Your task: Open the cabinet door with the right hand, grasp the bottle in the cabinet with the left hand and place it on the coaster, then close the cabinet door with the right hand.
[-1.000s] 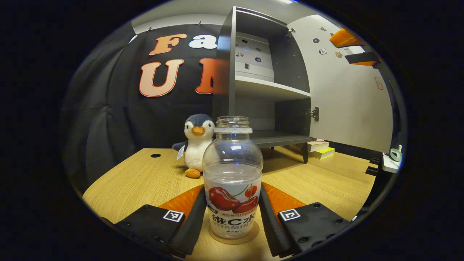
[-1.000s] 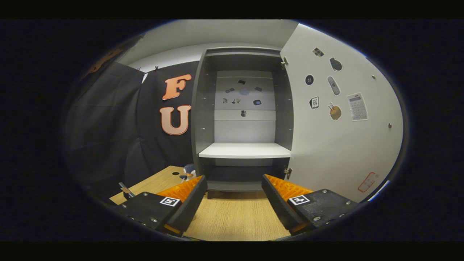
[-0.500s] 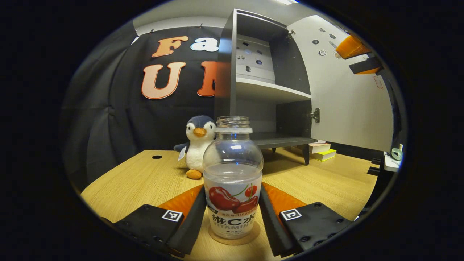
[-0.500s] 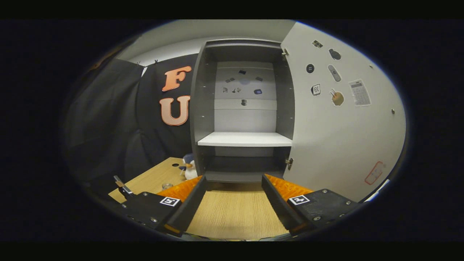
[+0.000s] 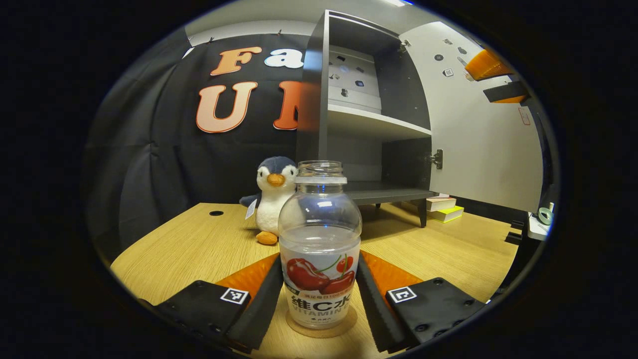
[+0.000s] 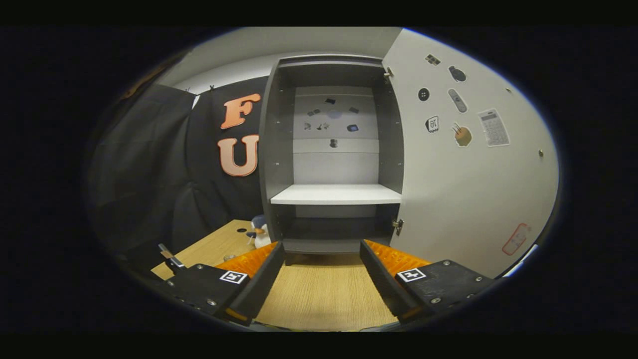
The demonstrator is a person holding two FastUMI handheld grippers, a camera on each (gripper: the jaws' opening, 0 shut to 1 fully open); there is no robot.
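Bottle set upright on the coaster; cabinet door not yet closed.

The bottle (image 5: 320, 244) is seen standing on the coaster (image 5: 321, 323), in front of the cabinet (image 5: 366, 107) on the wooden table (image 5: 194, 247), so the placing step can be judged done. The left gripper (image 5: 319, 294) is held around the bottle with its fingers flanking the label; whether they press on it cannot be told. The right gripper (image 6: 321, 269) is held spread and empty, facing the cabinet's emptied shelf (image 6: 336, 194). The cabinet door (image 6: 468, 164) is swung wide to the cabinet's right, its free edge within reach. A plush penguin (image 5: 271, 197) sits between bottle and cabinet, clear of the door's swing by the look of it.
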